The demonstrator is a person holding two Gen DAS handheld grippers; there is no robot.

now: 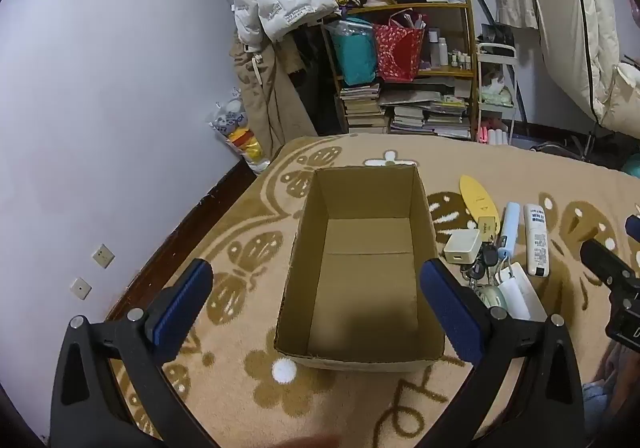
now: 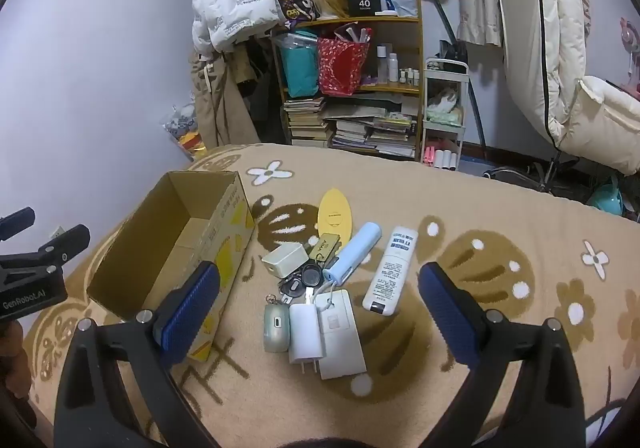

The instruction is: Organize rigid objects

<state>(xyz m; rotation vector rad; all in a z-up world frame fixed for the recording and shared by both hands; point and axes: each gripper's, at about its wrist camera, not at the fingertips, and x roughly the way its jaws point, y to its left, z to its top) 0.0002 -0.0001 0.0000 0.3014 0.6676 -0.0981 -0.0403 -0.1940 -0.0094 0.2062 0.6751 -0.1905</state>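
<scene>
An open cardboard box (image 1: 360,268) sits on the patterned blanket with nothing inside; my left gripper (image 1: 316,272) hovers open over its near end. The same box (image 2: 168,244) lies left of a pile of small objects in the right wrist view: a white remote (image 2: 390,270), a light-blue power bank (image 2: 352,256), a yellow oval board (image 2: 335,216), a white charger cube (image 2: 285,258), keys (image 2: 304,280), a white plug adapter (image 2: 305,332), a flat white card (image 2: 340,336) and a grey-green earbud case (image 2: 276,326). My right gripper (image 2: 320,280) is open above this pile, holding nothing.
The beige flower-patterned blanket (image 2: 480,208) covers the bed. Behind it stand a cluttered bookshelf (image 2: 352,88), hanging coats (image 2: 224,0), a white cart (image 2: 444,108) and a padded chair (image 2: 560,68). The lilac wall (image 1: 100,88) runs along the left.
</scene>
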